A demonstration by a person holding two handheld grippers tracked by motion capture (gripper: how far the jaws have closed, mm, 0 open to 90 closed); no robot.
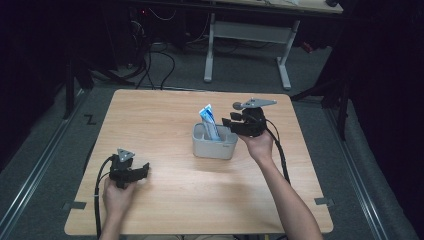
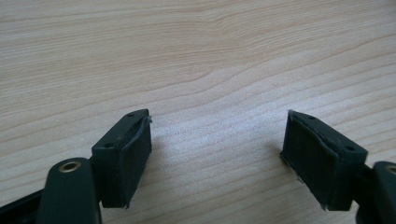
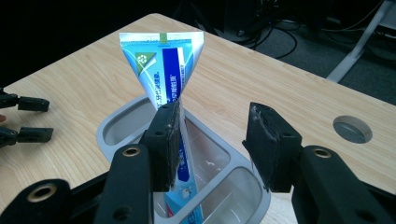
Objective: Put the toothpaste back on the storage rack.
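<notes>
A blue and white toothpaste tube [image 1: 210, 121] [image 3: 163, 65] stands tilted, crimped end up, in a grey plastic bin [image 1: 215, 148] [image 3: 116, 127] near the table's middle. My right gripper [image 1: 229, 123] [image 3: 212, 135] hovers just above the bin's right side with its jaws apart. The tube runs down past the inner face of the left pad [image 3: 170, 140], and the other pad stands well clear of it. My left gripper [image 1: 144, 170] [image 2: 217, 149] rests low over bare wood at the front left, open with nothing between its pads. It also appears in the right gripper view as the left gripper's tips [image 3: 25, 119].
The wooden table [image 1: 175, 200] has a round cable hole [image 3: 352, 129] near its far right corner. Behind the table stand a white desk frame [image 1: 247, 32] and loose cables [image 1: 155, 65] on the grey floor.
</notes>
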